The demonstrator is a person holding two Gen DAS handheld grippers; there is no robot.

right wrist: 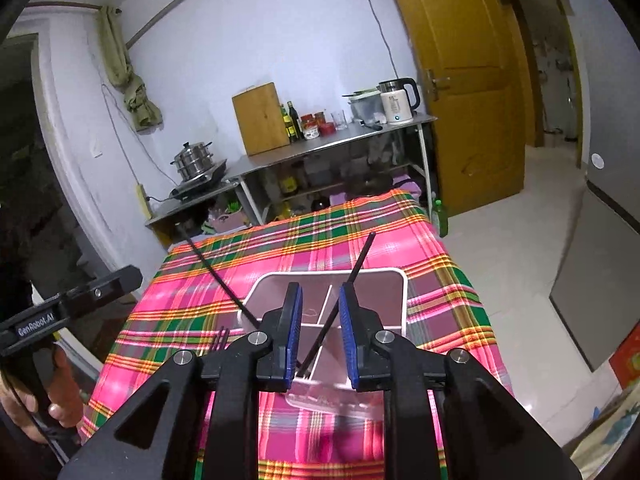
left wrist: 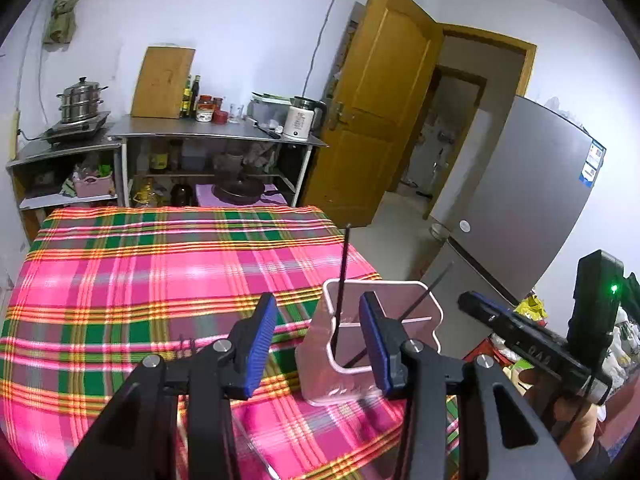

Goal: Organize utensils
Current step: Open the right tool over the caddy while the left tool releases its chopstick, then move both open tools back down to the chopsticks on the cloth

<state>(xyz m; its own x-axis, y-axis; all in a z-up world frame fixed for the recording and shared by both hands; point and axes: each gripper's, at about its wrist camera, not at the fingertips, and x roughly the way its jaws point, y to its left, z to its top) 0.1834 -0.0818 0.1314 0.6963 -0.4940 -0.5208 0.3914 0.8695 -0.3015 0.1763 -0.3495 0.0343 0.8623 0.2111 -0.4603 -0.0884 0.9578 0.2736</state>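
Observation:
A clear plastic utensil holder (left wrist: 380, 281) with a white rim and inner dividers stands on the pink plaid tablecloth (left wrist: 140, 280) near the table's right edge. Two black chopsticks lean in it, one nearly upright (left wrist: 342, 276), the other slanting right (left wrist: 432, 284). My left gripper (left wrist: 318, 308) is open, its right finger in front of the holder and its pads touching nothing. My right gripper (right wrist: 320, 294) is open just before the holder (right wrist: 320, 272). One chopstick (right wrist: 360, 256) shows through its gap, not pressed. The other chopstick (right wrist: 216, 272) leans left. Dark fork tines (right wrist: 222, 338) lie on the cloth.
Steel shelving (left wrist: 216, 136) behind the table carries a steamer pot (left wrist: 80, 100), a chopping board (left wrist: 162, 82), bottles and a kettle (left wrist: 300, 118). A wooden door (left wrist: 376, 112) stands open. A grey fridge (left wrist: 520, 208) is at the right. A person's hand holds each gripper.

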